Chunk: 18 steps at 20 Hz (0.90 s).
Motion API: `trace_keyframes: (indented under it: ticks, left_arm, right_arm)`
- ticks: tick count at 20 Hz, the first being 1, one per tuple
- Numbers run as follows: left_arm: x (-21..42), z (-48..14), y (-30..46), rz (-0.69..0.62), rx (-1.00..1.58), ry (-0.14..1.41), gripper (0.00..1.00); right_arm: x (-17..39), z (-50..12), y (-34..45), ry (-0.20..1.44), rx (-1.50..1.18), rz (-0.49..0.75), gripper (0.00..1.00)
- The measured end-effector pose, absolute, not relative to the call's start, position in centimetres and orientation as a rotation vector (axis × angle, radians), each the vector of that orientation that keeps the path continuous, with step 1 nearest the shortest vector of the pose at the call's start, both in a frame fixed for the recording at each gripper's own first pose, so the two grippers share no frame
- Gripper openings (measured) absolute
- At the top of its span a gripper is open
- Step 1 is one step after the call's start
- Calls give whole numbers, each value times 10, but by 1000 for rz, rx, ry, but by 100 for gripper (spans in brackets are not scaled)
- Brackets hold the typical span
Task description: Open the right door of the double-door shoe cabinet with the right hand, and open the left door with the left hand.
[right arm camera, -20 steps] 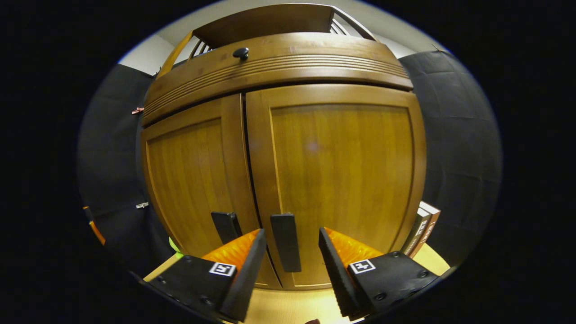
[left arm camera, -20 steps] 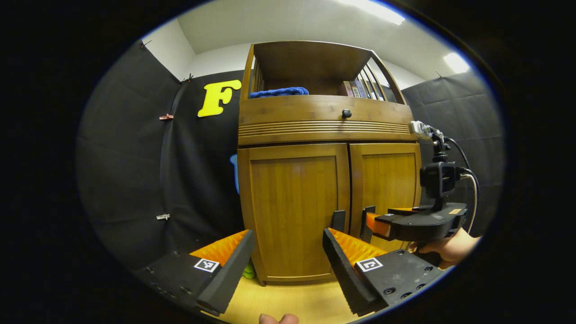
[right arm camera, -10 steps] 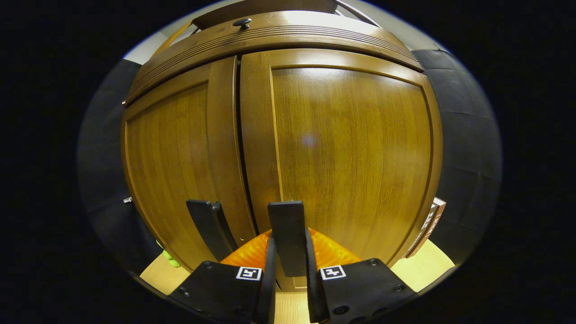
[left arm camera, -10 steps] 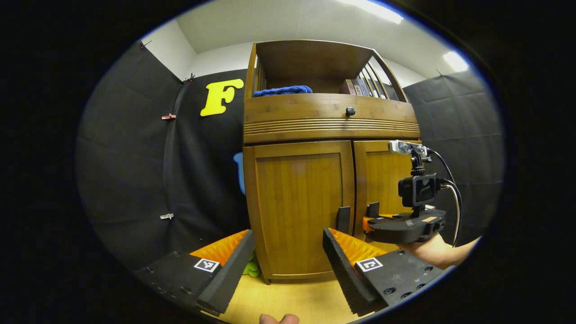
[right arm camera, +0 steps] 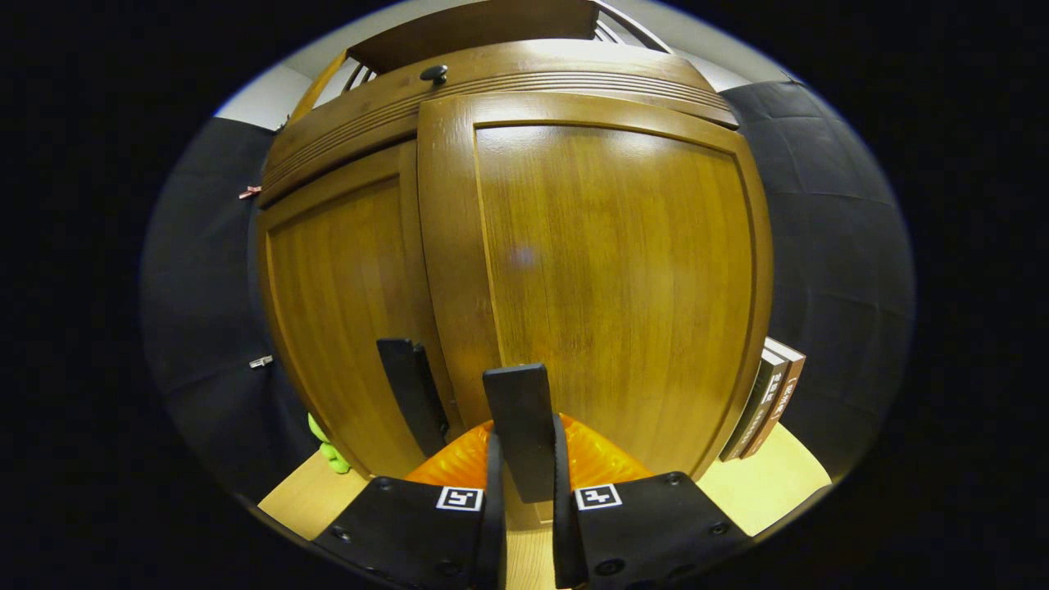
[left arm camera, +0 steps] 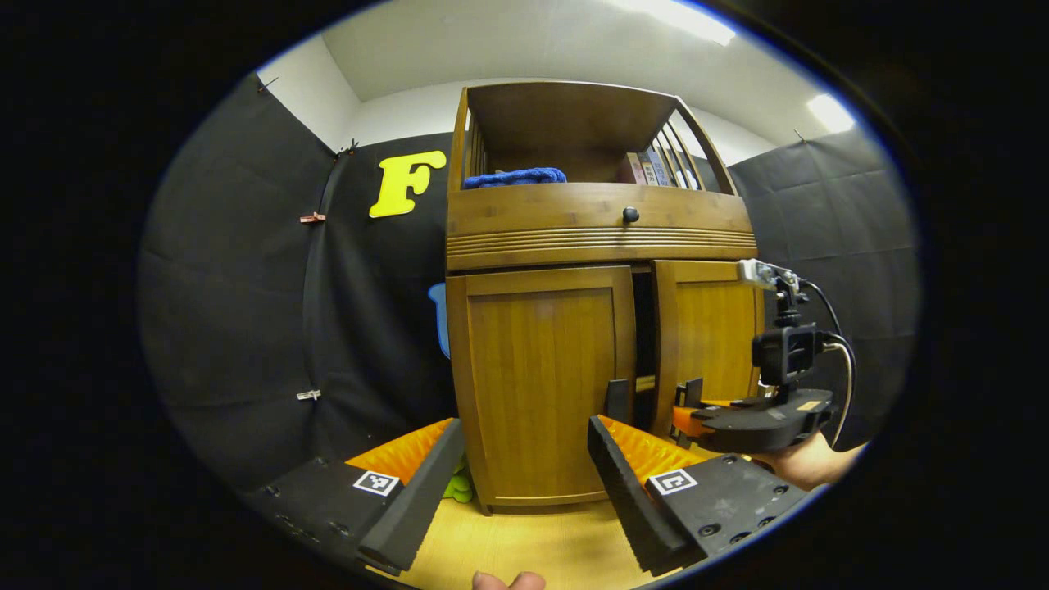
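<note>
Shoe cabinet on the wooden floor, seen from low in front. The right hand-held gripper, fingers pressed together, pinches the dark handle of the right door, which stands slightly ajar, a dark gap showing beside the left door. The left door is closed, its handle untouched. The left hand-held gripper hovers spread before it, holding nothing. Books lean beside the cabinet.
</note>
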<state>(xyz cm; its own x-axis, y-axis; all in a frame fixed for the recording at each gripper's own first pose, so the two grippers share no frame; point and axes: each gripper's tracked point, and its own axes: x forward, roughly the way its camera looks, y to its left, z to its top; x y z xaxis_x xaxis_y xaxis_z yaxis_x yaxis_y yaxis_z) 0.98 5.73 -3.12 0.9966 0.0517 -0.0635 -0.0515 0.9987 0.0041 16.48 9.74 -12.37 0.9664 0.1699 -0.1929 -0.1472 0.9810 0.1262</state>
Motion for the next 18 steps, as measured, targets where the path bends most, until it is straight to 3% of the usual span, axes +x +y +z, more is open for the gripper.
trace_keyframes:
  ticks: [9, 18]
  left_arm:
    - [-11, -25, 30, 33, 0, 48, 94]
    - [-6, -20, 1, 5, -13, 38, 94]
  right_arm:
    - [89, -116, 38, 205, 120, 185, 26]
    - [48, -107, -25, 233, 134, 152, 24]
